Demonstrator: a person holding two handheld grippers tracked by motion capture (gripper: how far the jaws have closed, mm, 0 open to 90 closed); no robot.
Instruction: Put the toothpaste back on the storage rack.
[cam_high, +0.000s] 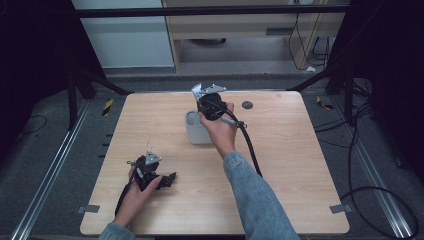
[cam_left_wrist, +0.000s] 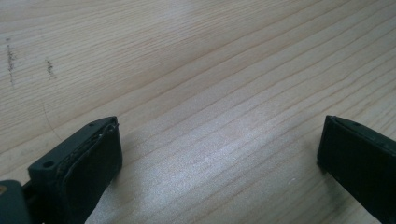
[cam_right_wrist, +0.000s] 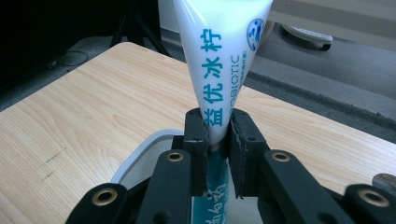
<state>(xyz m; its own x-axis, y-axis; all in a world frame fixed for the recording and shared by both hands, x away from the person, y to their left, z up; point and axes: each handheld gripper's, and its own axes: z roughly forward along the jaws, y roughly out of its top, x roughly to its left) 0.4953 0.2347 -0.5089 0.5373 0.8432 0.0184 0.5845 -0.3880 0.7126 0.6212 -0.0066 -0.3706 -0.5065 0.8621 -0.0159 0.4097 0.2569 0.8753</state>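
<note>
Right tool (cam_right_wrist: 217, 140) clamps toothpaste tube (cam_right_wrist: 219, 60) upright above white cup (cam_high: 196, 128); left tool (cam_left_wrist: 219, 154) wide open, empty.

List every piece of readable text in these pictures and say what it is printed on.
"益优冰柠": large teal characters running along the white squeeze tube that the right gripper clamps above the white plastic cup.
"OBIOTIC": small teal letters beside them on the tube, cut off at the jaw.
Characters on the tube's teal lower part and its round blue logo: too hidden or blurred to read.
</note>
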